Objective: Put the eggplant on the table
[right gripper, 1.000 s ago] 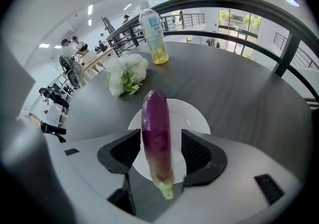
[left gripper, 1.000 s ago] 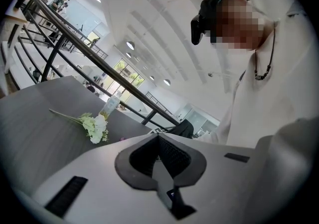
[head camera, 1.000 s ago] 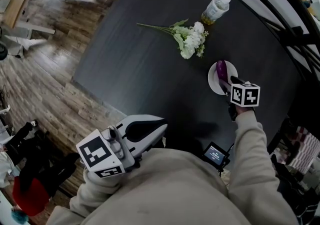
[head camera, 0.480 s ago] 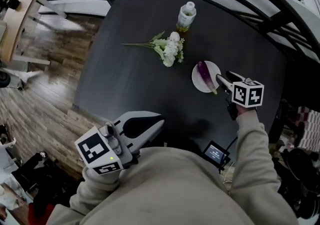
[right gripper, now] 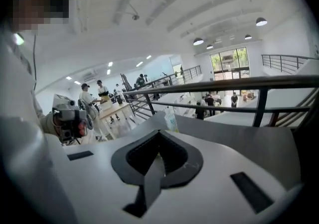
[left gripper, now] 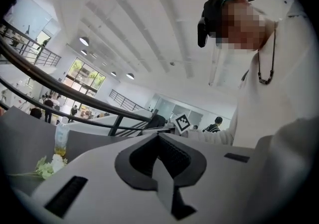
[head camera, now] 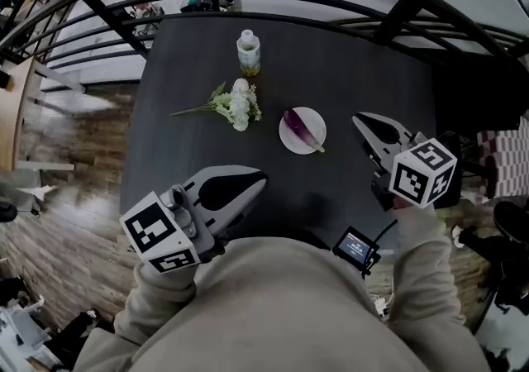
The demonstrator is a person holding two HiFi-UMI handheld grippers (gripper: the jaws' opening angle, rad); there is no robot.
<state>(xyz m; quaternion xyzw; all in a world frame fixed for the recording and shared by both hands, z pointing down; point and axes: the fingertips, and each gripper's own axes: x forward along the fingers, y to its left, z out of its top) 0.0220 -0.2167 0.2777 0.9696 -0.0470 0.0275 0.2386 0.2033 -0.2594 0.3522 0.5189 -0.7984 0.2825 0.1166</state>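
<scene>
The purple eggplant (head camera: pixel 302 129) lies on a small white plate (head camera: pixel 289 143) in the middle of the dark table (head camera: pixel 182 155). My right gripper (head camera: pixel 356 119) hangs to the plate's right, clear of it. Its jaws have just been closing and stand shut with nothing between them, as the right gripper view shows (right gripper: pixel 159 132). My left gripper (head camera: pixel 263 179) is held near my chest over the table's front edge, shut and empty. In its own view (left gripper: pixel 159 135) it points level, across the table.
White flowers (head camera: pixel 235 104) lie left of the plate and a small bottle (head camera: pixel 248 51) stands behind them. A black railing (head camera: pixel 397 11) curves round the table's far side. A small screen device (head camera: pixel 357 248) hangs by my right arm. Wood floor (head camera: pixel 58 197) lies left.
Both grippers have risen. The right one has drawn back from the plate, to its right. The eggplant still lies on the plate. The table now looks farther below.
</scene>
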